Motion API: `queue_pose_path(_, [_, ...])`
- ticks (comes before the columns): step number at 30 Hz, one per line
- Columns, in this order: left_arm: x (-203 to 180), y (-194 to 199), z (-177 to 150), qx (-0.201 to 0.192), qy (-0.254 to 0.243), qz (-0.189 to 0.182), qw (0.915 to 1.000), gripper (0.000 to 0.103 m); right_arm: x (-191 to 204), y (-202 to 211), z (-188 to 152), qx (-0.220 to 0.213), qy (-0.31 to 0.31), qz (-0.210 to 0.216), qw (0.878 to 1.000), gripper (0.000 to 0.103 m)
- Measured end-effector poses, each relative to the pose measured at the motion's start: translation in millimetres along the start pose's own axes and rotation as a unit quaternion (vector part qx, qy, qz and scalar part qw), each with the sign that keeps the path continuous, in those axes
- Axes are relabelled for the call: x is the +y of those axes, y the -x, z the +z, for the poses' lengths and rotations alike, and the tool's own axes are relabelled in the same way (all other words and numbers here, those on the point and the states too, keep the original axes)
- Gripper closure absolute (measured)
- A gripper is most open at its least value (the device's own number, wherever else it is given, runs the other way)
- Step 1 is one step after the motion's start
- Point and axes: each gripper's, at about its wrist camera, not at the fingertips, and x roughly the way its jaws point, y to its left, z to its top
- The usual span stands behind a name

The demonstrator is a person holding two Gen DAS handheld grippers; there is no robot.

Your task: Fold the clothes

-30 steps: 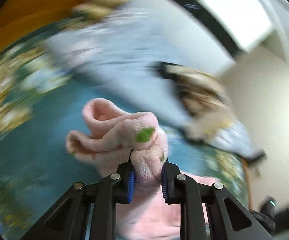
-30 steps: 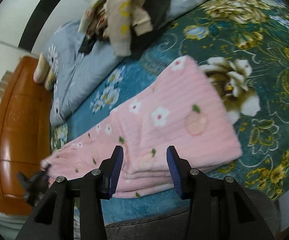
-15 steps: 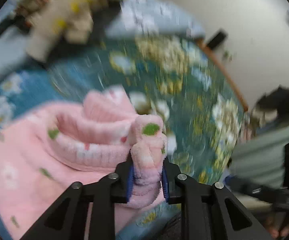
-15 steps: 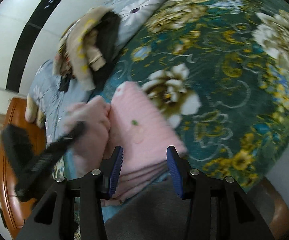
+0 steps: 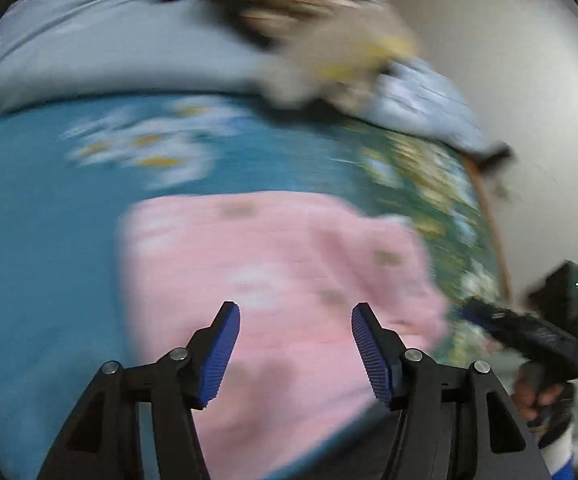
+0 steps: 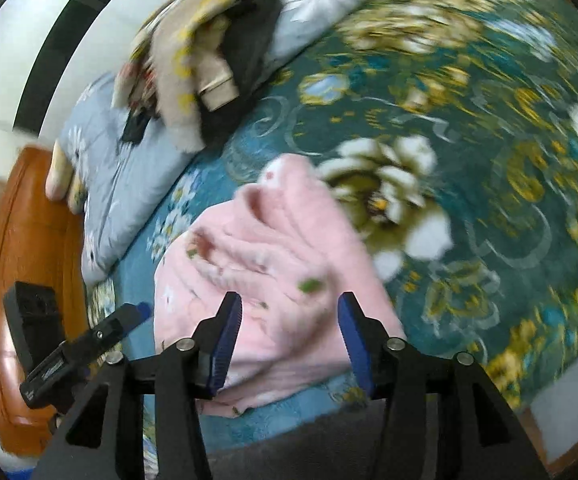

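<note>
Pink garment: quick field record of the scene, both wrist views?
garment: pink garment, folded over, lying on the bed
surface: teal floral bedspread
left gripper: jaws opening, nothing between the pads, above the garment
right gripper: jaws opening, empty, over the garment's near edge
background: grey pillow, pile of clothes on it
image quality: left view motion-blurred

The garment (image 6: 273,280) at the frame's centre was pale pink, dotted with small green and reddish marks. Under it the bedspread (image 6: 469,168) was teal with white and yellow flowers. At upper left, the pillow (image 6: 129,168) was grey-blue with white blooms, the clothes pile (image 6: 209,64) beige, yellow and black. The headboard (image 6: 17,240) at left was orange-brown.
</note>
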Motion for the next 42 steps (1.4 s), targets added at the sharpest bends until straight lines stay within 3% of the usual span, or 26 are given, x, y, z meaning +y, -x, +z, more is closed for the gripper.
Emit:
queue_pose_path(3, [51, 5, -20, 0.007, 0.064, 0.037, 0.9972, 0.041, 23, -20, 15, 0.013, 0.061, -0.017, 0.998, 0.051])
queue_pose_path(6, [73, -3, -45, 0.028, 0.106, 0.045, 0.9929, 0.041, 57, -39, 23, 0.031, 0.139, -0.02, 0.99, 0.051])
queue_pose_path(9, [76, -14, -58, 0.046, 0.111, 0.039, 0.992, 0.041, 88, -62, 22, 0.057, 0.207, -0.029, 0.976, 0.051])
queue_pose_path(12, [66, -19, -62, 0.053, 0.091, 0.029, 0.994, 0.041, 109, -90, 24, 0.075, 0.255, -0.066, 0.962, 0.051])
queue_pose_path(16, [57, -22, -61, 0.056, 0.071, 0.021, 0.9957, 0.041, 109, -113, 25, 0.1, 0.253, -0.098, 0.957, 0.051])
queue_pose_path(17, [57, -22, -62, 0.057, 0.072, 0.019, 0.9956, 0.041, 110, -116, 23, 0.107, 0.252, -0.099, 0.957, 0.06])
queue_pose_path(18, [57, -23, -62, 0.059, 0.072, 0.016, 0.9955, 0.041, 111, -116, 21, 0.108, 0.253, -0.098, 0.956, 0.084])
queue_pose_path(19, [57, -23, -62, 0.059, 0.073, 0.014, 0.9955, 0.041, 112, -115, 18, 0.108, 0.255, -0.096, 0.956, 0.094])
queue_pose_path(21, [58, -22, -59, 0.057, 0.075, 0.01, 0.9955, 0.041, 112, -108, 17, 0.098, 0.255, -0.095, 0.957, 0.096])
queue_pose_path(23, [58, -23, -55, 0.056, 0.075, 0.007, 0.9956, 0.041, 110, -92, 30, 0.061, 0.245, -0.105, 0.962, 0.096])
queue_pose_path(26, [54, -32, -51, 0.061, 0.078, 0.001, 0.9951, 0.04, 77, -58, 70, -0.008, 0.146, -0.113, 0.983, 0.097])
queue_pose_path(28, [51, -37, -51, 0.069, 0.08, -0.005, 0.9944, 0.041, 61, -54, 85, -0.01, 0.112, -0.125, 0.986, 0.097])
queue_pose_path(30, [48, -36, -54, 0.071, 0.072, -0.007, 0.9949, 0.041, 58, -63, 86, 0.01, 0.129, -0.158, 0.979, 0.096])
queue_pose_path(32, [48, -33, -54, 0.067, 0.067, -0.008, 0.9954, 0.041, 53, -73, 85, 0.032, 0.128, -0.16, 0.978, 0.094])
queue_pose_path(34, [50, -30, -53, 0.062, 0.067, -0.01, 0.9958, 0.041, 47, -66, 84, 0.031, 0.116, -0.121, 0.985, 0.083])
queue_pose_path(36, [56, -29, -50, 0.056, 0.077, -0.012, 0.9954, 0.041, 40, -51, 86, 0.021, 0.102, -0.074, 0.992, 0.04])
queue_pose_path(38, [61, -31, -46, 0.054, 0.089, -0.019, 0.9943, 0.041, 31, -40, 86, 0.024, 0.093, -0.039, 0.995, 0.027])
queue_pose_path(42, [64, -40, -36, 0.055, 0.105, -0.04, 0.9922, 0.041, 9, -53, 79, 0.069, 0.089, -0.036, 0.993, 0.027])
